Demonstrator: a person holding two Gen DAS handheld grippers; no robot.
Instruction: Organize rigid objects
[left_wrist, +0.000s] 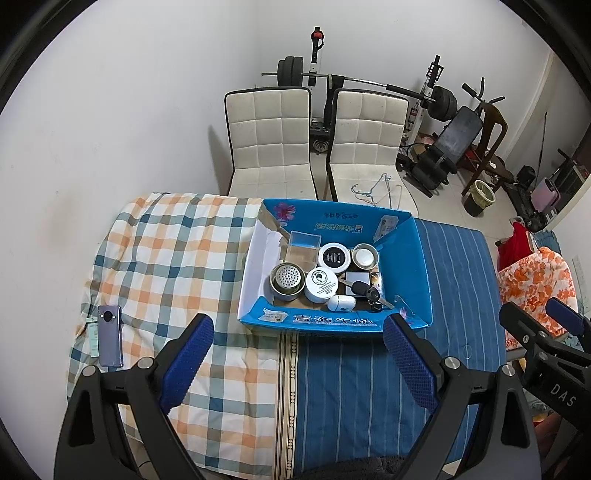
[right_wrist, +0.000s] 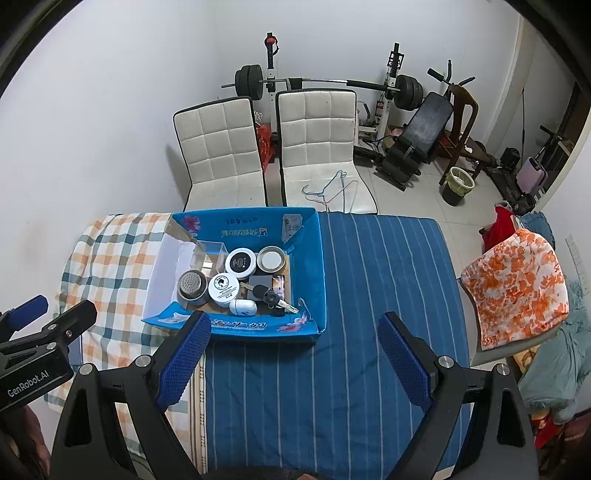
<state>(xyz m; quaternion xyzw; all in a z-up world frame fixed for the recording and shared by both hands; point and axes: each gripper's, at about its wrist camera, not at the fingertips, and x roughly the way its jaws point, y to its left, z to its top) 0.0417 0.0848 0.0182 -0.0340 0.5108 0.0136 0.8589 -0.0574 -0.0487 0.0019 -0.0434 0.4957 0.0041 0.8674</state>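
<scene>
A blue cardboard box (left_wrist: 421, 266) (right_wrist: 312, 258) sits on the cloth-covered table. It holds a metal strainer cup (left_wrist: 287, 280) (right_wrist: 191, 285), two white round tins (left_wrist: 321, 285) (right_wrist: 223, 287), a small metal dish (left_wrist: 365, 256) (right_wrist: 271, 258), a clear plastic case (left_wrist: 303, 245), a white earbud case (left_wrist: 341, 302) (right_wrist: 242, 307) and keys (left_wrist: 373, 295) (right_wrist: 275, 297). A purple phone (left_wrist: 109, 335) lies on the checked cloth at the left, outside the box. My left gripper (left_wrist: 298, 360) is open and empty, short of the box. My right gripper (right_wrist: 293, 360) is open and empty over the blue striped cloth.
Two white chairs (left_wrist: 269, 144) (right_wrist: 317, 144) stand behind the table, wire hangers (left_wrist: 373, 190) on one seat. Weight bench and barbell (left_wrist: 443, 110) stand at the back. An orange floral cloth (right_wrist: 517, 284) hangs over a chair to the right. The other gripper shows at each view's edge (left_wrist: 546, 354) (right_wrist: 37, 343).
</scene>
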